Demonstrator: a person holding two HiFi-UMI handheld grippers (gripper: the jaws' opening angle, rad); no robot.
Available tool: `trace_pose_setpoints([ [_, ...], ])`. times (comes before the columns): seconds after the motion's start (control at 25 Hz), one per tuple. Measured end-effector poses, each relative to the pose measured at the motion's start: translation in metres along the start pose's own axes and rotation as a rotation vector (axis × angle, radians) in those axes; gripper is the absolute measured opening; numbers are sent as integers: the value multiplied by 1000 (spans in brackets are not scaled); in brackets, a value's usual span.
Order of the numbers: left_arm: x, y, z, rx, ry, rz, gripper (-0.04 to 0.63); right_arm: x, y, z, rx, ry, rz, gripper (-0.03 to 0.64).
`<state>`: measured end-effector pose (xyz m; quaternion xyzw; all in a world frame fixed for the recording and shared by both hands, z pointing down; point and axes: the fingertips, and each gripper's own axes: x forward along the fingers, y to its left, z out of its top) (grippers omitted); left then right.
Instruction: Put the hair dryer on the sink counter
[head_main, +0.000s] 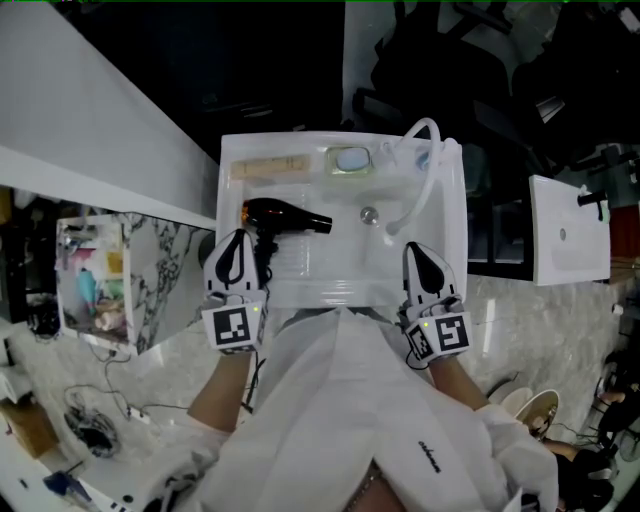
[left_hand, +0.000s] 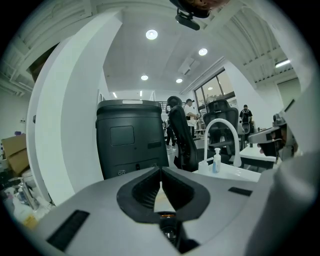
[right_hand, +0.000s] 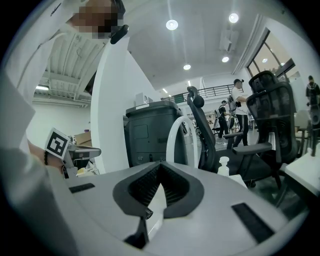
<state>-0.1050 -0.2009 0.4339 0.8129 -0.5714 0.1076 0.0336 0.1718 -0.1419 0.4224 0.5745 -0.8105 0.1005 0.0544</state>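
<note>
Resting place of the hair dryer: the black hair dryer (head_main: 285, 218) lies on its side on the flat left part of the white sink (head_main: 243, 290), nozzle toward the drain (head_main: 369, 214), handle toward the near rim.
Left gripper (head_main: 238, 240): held nearly level at the sink's near edge, tips just beside the dryer's handle; in its own view the jaws (left_hand: 160, 171) meet with nothing between them.
Right gripper (head_main: 415, 250): level at the near edge, lower right of the basin, well apart from the dryer; jaws (right_hand: 159, 165) pressed together, empty.
Arms: both forearms reach forward out of white sleeves (head_main: 330, 400) at bottom centre.
Sink contents: a soap dish (head_main: 351, 160) with a pale bar at the back, a tan oblong thing (head_main: 270, 167) at the back left, a white curved faucet (head_main: 425, 175) on the right.
Clear box (head_main: 90, 285): at the left edge, full of mixed colourful items.
Markings: black-and-white square markers on each gripper's cube (head_main: 233, 327); small print on the white garment, too small to read.
</note>
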Motion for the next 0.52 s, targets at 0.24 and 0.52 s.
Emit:
trace_pose_setpoints([
  [0.24, 1, -2, -1, 0, 9, -15, 35, 1, 1, -1, 4, 1, 2, 17],
  [0.52, 4, -1, -5, 14, 19, -19, 35, 3, 1, -2, -3, 3, 1, 17],
])
